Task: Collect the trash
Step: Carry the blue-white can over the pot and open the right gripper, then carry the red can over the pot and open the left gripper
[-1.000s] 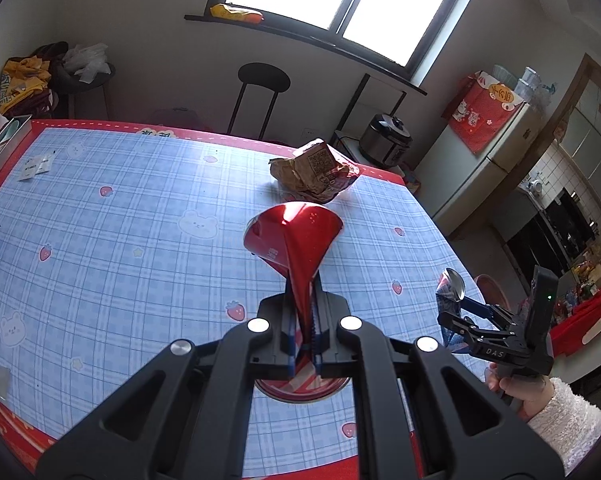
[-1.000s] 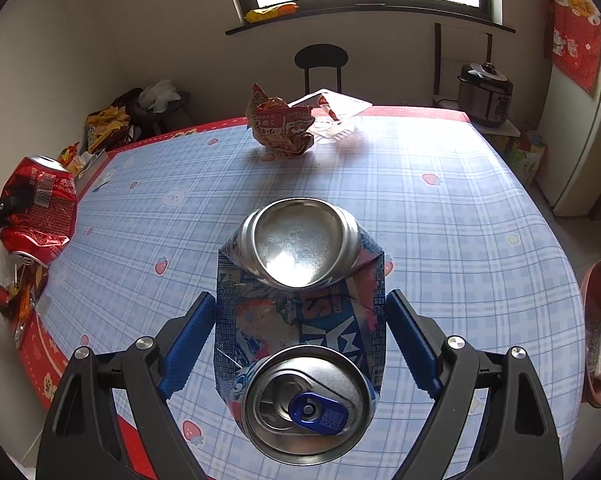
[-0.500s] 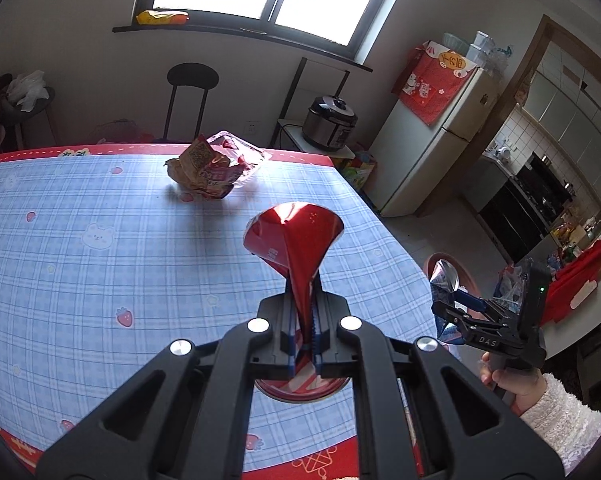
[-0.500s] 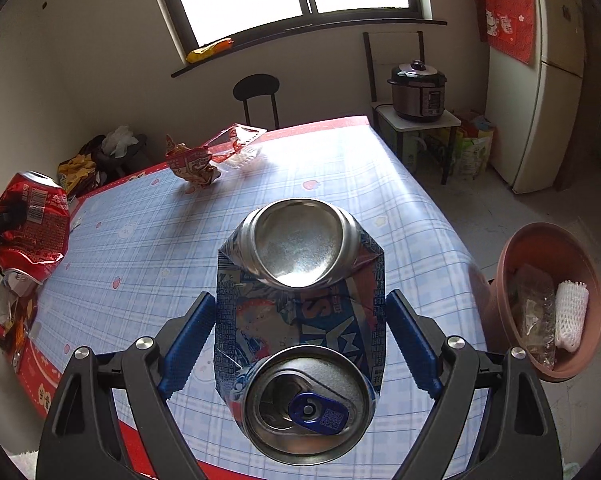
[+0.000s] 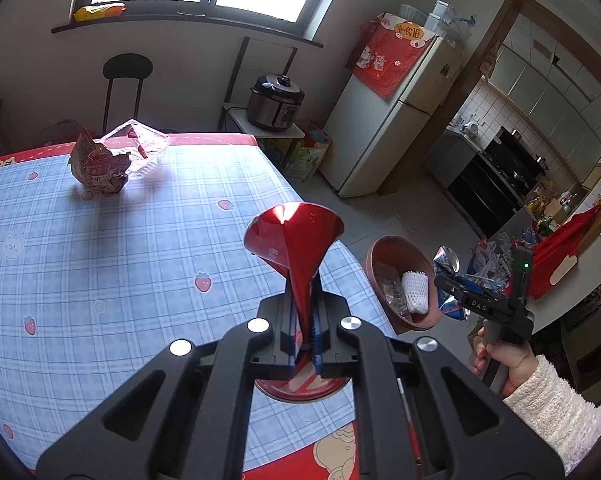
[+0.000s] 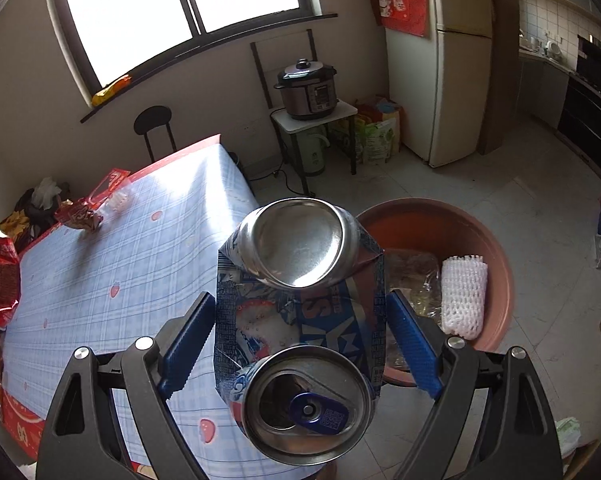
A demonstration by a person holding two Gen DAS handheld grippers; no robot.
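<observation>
My left gripper is shut on a crushed red can, held above the table's right edge. My right gripper is shut on a crushed blue can, held beside the table, just short of a brown basin on the floor. The basin holds a white foam net and clear plastic. In the left wrist view the right gripper shows next to the basin. A crumpled red snack bag and a clear plastic tray lie at the table's far side.
The table has a blue checked cloth with a red border. A black stool, a pressure cooker on a small stand and a fridge stand beyond it. Bags lie on the floor at the right.
Both grippers have swung right with their cans, off the table toward the basin. The basin now lies directly past the blue can.
</observation>
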